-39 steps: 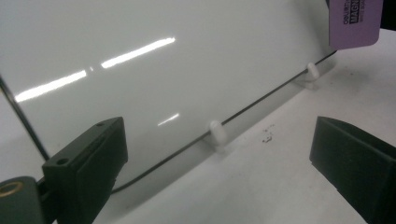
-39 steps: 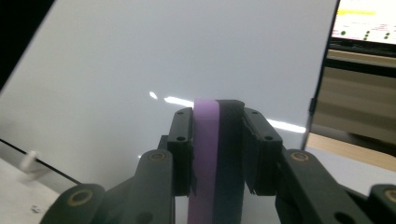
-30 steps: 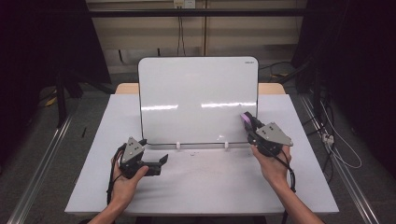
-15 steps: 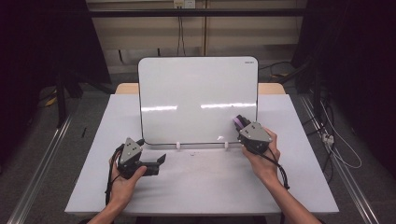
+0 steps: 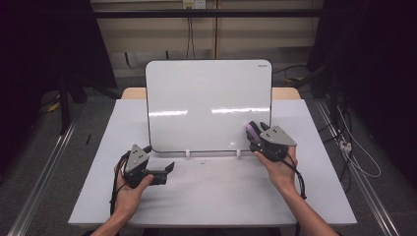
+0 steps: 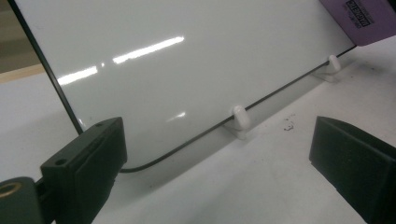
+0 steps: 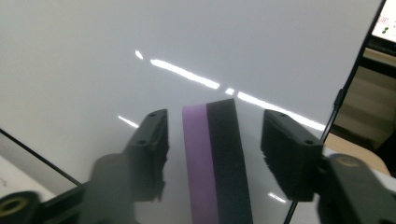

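Right now the white surface [image 5: 211, 196] carries a large whiteboard [image 5: 209, 105] that stands tilted back along its far edge, propped on two small white clips [image 5: 187, 154]. My left gripper [image 5: 164, 172] rests near the front left corner of the surface, its jaws released wide with nothing between them. My right gripper [image 5: 256, 133] is up against the board's lower right corner, and its jaws have just been opening. The eraser [image 7: 217, 163] stands between them, purple on one side and black on the other, with a clear gap to each pad, so nothing is gripped. It sits flat against the board face and seems to cling there by itself, perhaps by a magnet. I judge it light and soft, a foam and felt block that gives under pressure and won't break. I would take it across its two long sides, squeezing gently, and mind that the glossy board behind could rock on its clips.
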A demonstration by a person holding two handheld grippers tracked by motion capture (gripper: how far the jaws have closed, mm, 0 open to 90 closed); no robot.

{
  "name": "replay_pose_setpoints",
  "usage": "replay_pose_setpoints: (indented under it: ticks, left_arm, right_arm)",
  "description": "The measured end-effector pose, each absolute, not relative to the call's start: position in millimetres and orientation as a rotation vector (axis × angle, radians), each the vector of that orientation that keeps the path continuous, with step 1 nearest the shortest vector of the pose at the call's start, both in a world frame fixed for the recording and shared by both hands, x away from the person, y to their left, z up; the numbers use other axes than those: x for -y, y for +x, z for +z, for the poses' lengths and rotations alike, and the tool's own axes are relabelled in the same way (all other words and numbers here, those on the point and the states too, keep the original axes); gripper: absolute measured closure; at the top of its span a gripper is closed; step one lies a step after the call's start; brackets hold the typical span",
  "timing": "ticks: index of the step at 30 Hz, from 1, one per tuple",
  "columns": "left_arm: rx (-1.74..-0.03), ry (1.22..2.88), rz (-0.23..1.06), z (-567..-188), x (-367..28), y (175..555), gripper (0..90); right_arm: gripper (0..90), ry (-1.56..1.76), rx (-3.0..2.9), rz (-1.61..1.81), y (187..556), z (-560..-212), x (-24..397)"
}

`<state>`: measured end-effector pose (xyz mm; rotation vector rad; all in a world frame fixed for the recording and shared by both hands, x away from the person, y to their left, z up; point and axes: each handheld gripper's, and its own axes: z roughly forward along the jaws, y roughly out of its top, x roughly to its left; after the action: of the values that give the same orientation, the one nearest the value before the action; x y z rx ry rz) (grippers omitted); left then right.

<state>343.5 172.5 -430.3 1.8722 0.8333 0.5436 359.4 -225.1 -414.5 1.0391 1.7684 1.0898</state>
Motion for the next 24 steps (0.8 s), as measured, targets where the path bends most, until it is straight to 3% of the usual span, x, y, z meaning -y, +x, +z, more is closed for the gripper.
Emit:
replay_pose_setpoints:
  ticks: [4,9,24]
  left_arm:
    - [-0.837,1.871,0.564,-427,-173,344,3.9]
    - [-0.853,1.864,0.561,-426,-175,345,4.0]
    - [-0.890,1.858,0.567,-424,-178,343,4.0]
  right_arm:
    - [20.2,1.091,-1.767,1.130,357,-414,229]
    - [10.0,1.147,-1.752,1.188,354,-416,237]
    - [4.8,1.203,-1.751,1.292,333,-417,256]
